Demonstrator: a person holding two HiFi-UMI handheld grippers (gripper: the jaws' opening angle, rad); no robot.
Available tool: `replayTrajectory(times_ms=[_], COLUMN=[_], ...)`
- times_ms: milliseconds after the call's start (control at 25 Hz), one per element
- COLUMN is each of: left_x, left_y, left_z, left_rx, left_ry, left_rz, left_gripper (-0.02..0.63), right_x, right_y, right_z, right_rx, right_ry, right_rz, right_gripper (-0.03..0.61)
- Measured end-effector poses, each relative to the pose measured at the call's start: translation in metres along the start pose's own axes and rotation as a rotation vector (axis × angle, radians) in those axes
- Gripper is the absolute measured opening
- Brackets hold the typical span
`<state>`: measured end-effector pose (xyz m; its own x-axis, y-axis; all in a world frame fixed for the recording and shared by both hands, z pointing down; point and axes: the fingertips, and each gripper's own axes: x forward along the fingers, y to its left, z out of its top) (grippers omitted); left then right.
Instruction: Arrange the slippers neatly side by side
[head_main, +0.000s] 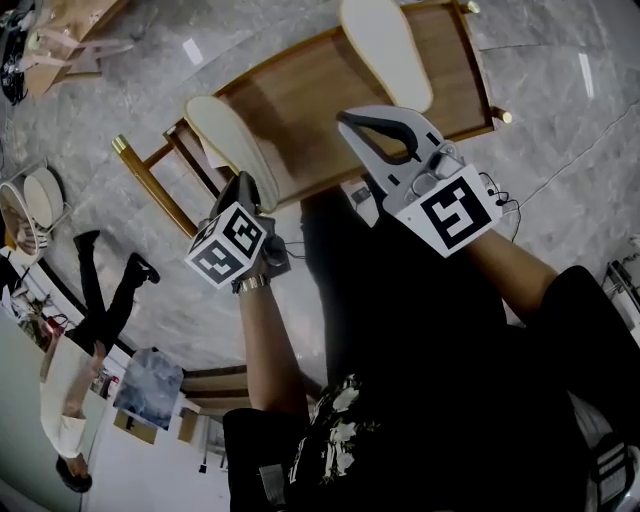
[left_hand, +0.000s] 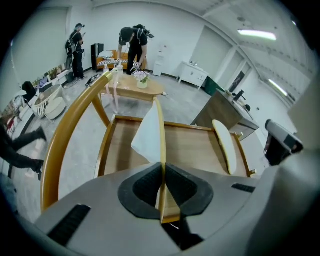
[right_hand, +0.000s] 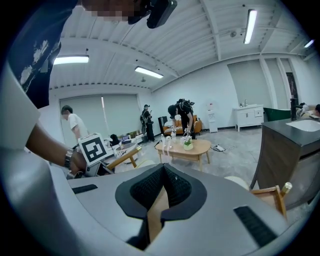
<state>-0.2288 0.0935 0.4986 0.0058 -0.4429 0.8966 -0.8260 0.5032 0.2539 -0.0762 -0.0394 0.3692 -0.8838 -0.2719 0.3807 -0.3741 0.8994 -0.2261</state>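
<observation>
Step in hand: shifting one slipper into line. L gripper (left_hand: 162, 175) has its jaws clenched on the thin sole edge of a cream flat fabric slipper (left_hand: 156, 131), which runs straight ahead of the jaws, seen edge-on over the brown rimmed wooden surface (left_hand: 192, 145); can't tell if it's lifted. 2nd cream slipper (left_hand: 225, 145) lies ahead & right of those jaws, well apart, not parallel. R gripper (right_hand: 162, 172): jaws pressed together, nothing btwn them. Next move, probably: swing the held slipper toward the other, match toes, lay it just beside, then let go. L gripper view shows the grip; head view hides it behind the marker cube but shows the gap btwn slippers.
</observation>
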Motion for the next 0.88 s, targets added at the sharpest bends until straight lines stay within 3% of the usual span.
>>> replayTrajectory(times_ms=[440, 880], left_x=[0.025, 0.036], left_y=[-0.023, -0.049], left_z=[-0.016, -0.023], left_rx=[-0.01, 0.026], left_ry=[-0.05, -0.051], left_rz=[0.085, 0.039], left_gripper=[0.026, 0.045], right_x=[-0.009, -0.013], right_y=[-0.007, -0.02], right_z=[-0.001, -0.001], right_rx=[0.001, -0.004], right_ry=[0.002, 0.006], right_rz=[-0.038, -0.066], right_gripper=[-0.002, -0.002])
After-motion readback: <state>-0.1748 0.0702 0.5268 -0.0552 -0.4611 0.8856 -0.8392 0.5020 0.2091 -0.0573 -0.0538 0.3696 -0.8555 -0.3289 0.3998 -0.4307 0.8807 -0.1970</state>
